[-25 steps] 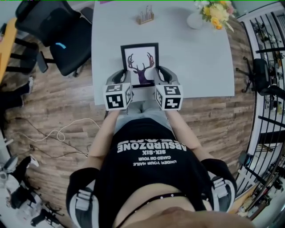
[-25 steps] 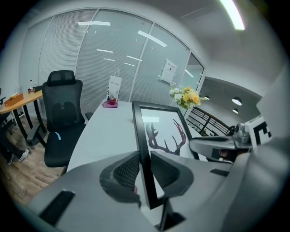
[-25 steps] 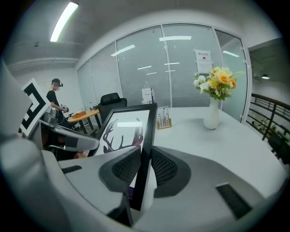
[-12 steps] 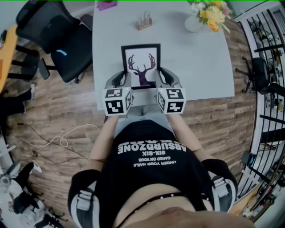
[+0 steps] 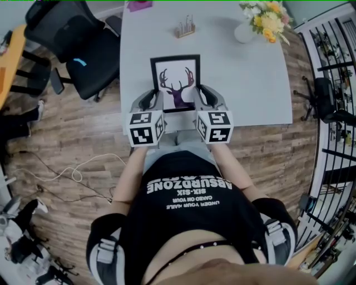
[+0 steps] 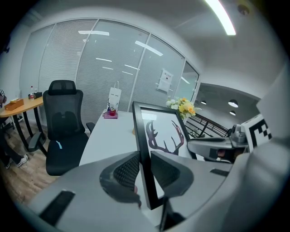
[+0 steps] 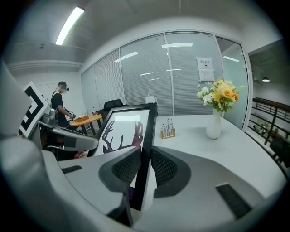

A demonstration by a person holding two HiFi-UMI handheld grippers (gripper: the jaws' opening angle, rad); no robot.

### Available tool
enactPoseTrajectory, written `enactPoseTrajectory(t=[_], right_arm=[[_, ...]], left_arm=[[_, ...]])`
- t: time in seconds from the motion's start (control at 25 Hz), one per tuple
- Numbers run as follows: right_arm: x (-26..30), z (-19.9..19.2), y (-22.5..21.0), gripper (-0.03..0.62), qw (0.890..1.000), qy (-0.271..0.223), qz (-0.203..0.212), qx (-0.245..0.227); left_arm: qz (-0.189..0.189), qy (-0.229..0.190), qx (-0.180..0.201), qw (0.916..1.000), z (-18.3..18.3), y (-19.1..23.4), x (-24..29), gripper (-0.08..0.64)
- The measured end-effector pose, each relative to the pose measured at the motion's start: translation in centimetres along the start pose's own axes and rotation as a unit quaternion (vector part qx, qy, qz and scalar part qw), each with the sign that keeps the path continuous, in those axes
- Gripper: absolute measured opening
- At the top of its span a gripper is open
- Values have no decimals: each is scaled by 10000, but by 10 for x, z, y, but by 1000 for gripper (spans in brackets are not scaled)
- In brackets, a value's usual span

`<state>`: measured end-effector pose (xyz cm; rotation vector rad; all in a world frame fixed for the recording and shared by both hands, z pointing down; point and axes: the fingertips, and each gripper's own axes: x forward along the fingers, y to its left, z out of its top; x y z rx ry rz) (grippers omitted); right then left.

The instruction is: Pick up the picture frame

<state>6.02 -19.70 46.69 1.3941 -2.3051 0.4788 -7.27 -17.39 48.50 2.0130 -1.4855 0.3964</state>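
Note:
A black picture frame point(image 5: 176, 82) with a deer-head print is held over the near part of the white table point(image 5: 250, 72). My left gripper point(image 5: 151, 100) is shut on the frame's left edge point(image 6: 144, 154); its textured pads press both faces. My right gripper point(image 5: 201, 97) is shut on the frame's right edge point(image 7: 144, 158) in the same way. In the left gripper view the print point(image 6: 164, 136) faces right, and the right gripper point(image 6: 217, 147) shows past it. In the right gripper view the print point(image 7: 122, 133) faces left. The frame's lower edge is hidden behind the grippers.
A vase of yellow flowers point(image 5: 261, 16) and a small wooden rack point(image 5: 186, 26) stand at the table's far side, with a pink item point(image 5: 139, 5) at the far left. A black office chair point(image 5: 72, 44) stands left of the table. A black railing point(image 5: 334, 83) runs along the right.
Both grippers and the frame have risen slightly together, still gripped at both side edges. The head view has shifted a little.

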Motion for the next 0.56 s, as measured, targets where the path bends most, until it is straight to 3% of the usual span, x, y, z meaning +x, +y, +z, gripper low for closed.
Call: enactPoseTrajectory(t=[0.56], right_arm=[[-9,-6,13,84,9999,39,141,-72]], left_arm=[[152,-69,-59,9998,-11,1,-18,86]])
